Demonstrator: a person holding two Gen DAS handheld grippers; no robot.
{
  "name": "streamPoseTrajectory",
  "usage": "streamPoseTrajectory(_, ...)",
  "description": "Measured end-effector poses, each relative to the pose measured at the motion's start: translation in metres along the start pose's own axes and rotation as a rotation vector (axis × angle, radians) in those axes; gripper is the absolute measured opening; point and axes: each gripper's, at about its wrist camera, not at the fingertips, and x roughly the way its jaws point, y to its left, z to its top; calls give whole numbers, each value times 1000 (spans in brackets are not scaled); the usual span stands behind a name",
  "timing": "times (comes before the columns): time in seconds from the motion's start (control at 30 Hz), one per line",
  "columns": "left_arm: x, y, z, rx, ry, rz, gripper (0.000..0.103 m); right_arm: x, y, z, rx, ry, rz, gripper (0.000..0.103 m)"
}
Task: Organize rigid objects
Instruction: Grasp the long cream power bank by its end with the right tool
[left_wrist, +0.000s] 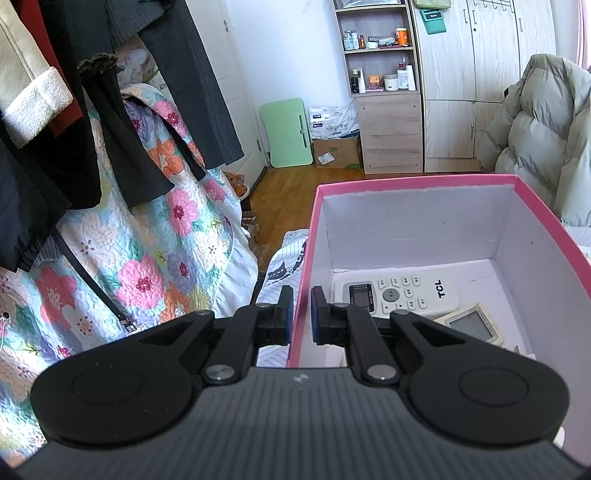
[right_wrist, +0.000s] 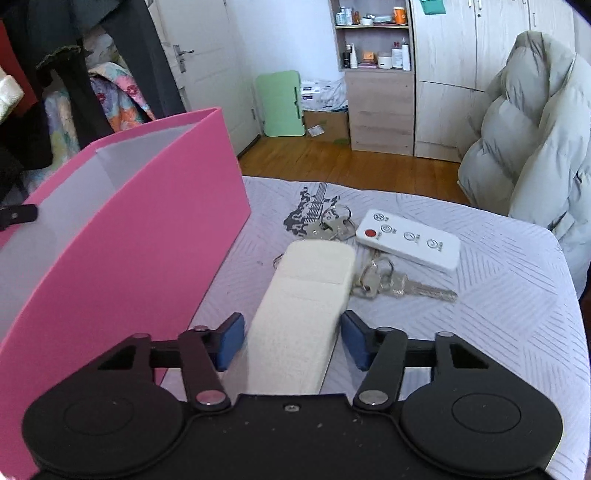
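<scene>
My left gripper (left_wrist: 302, 310) is shut on the left wall of the pink box (left_wrist: 413, 182), one finger outside and one inside. In the box lie a white TCL remote (left_wrist: 399, 293) and a beige remote with a screen (left_wrist: 471, 324). The pink box also shows in the right wrist view (right_wrist: 147, 229) at the left. My right gripper (right_wrist: 293, 341) is open around a cream remote lying face down (right_wrist: 303, 314) on the bed; the pads stand a little off its sides. Beyond it lie a small white remote (right_wrist: 408, 240), a key bunch (right_wrist: 328, 223) and a key on a ring (right_wrist: 402, 286).
The things rest on a grey patterned bedspread (right_wrist: 480, 332). A floral quilt (left_wrist: 147, 240) and hanging dark clothes (left_wrist: 110, 110) are at the left. A puffy jacket (right_wrist: 524, 155) hangs at the right. A wooden floor, a shelf unit (left_wrist: 380, 85) and a wardrobe stand beyond the bed.
</scene>
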Motion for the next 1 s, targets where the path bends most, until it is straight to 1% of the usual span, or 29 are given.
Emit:
streamPoseTrajectory(0.03,0,0,0,2,1,1,10,-8,-2,0,-4,-37,-6,26)
streamPoseTrajectory(0.07,0,0,0,3,-1,3,10,-15,-4,2,-2,-30,14,11)
streamPoseTrajectory(0.1,0,0,0,2,-1,3,10,-19,-9,4,14,-5,36,7)
streamPoseTrajectory(0.17,2,0,0,-3,0,-1,10,-22,-17,6,46,34,81,7)
streamPoseTrajectory(0.27,2,-1,0,3,-2,4,10,-15,-28,6,116,95,131,12)
streamPoseTrajectory(0.3,3,0,0,0,0,2,10,-12,-30,6,134,103,123,12)
streamPoseTrajectory(0.33,2,-1,0,3,1,4,10,-12,-30,5,147,99,99,22)
streamPoseTrajectory(0.37,2,-1,0,7,-1,5,10,-10,-29,5,158,102,89,39)
streamPoseTrajectory(0.43,3,-1,-1,5,0,4,10,-6,-28,6,187,106,89,54)
streamPoseTrajectory(0.5,2,-2,-2,8,1,6,10,3,-22,10,198,126,74,56)
streamPoseTrajectory(0.57,2,-2,-2,4,0,4,10,14,-16,18,195,151,41,65)
streamPoseTrajectory(0.63,2,-3,-2,6,-2,4,10,23,-7,27,180,168,-8,67)
streamPoseTrajectory(0.73,2,-4,-3,3,-2,1,10,35,13,34,75,186,-59,74)
streamPoseTrajectory(0.83,2,-5,-3,5,-2,2,10,40,30,28,-44,158,-144,73)
streamPoseTrajectory(0.9,2,-4,-2,5,-1,0,10,37,29,24,-51,128,-138,70)
streamPoseTrajectory(0.93,2,-4,-3,3,0,-2,10,35,27,23,-60,122,-134,64)
streamPoseTrajectory(1.0,1,-5,-3,7,-2,-1,10,24,20,23,-39,97,-99,63)
